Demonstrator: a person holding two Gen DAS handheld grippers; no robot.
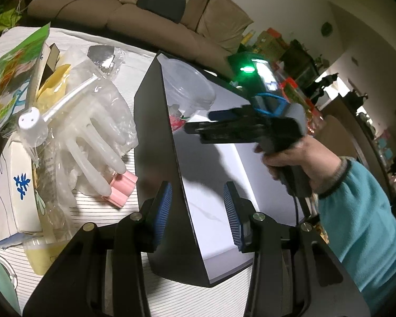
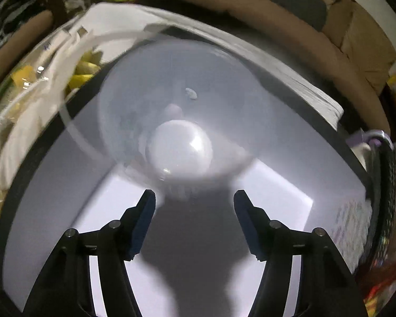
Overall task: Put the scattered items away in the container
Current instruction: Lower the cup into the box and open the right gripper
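A black box [image 1: 150, 132] with a white inside stands on the table. A clear plastic cup [image 1: 190, 89] lies in its far end, blurred in the right wrist view as the cup [image 2: 179, 121]. My left gripper [image 1: 198, 208] is open and straddles the box's left wall, with the right pad clear of it. My right gripper [image 1: 198, 124] hangs over the box interior [image 2: 277, 185]. In its own view the right gripper [image 2: 194, 198] is open and empty, just short of the cup. Left of the box lie a bag of white gloves [image 1: 92, 137], a white pump head [image 1: 31, 121] and a pink flower-shaped piece [image 1: 121, 185].
More clutter sits at the left: a white tissue box [image 1: 13, 192], yellow packets [image 1: 39, 259], a green printed booklet [image 1: 10, 74] and a foil packet [image 1: 103, 55]. A hand in a teal sleeve [image 1: 356, 211] holds the right gripper. A brown sofa [image 1: 145, 18] stands behind the table.
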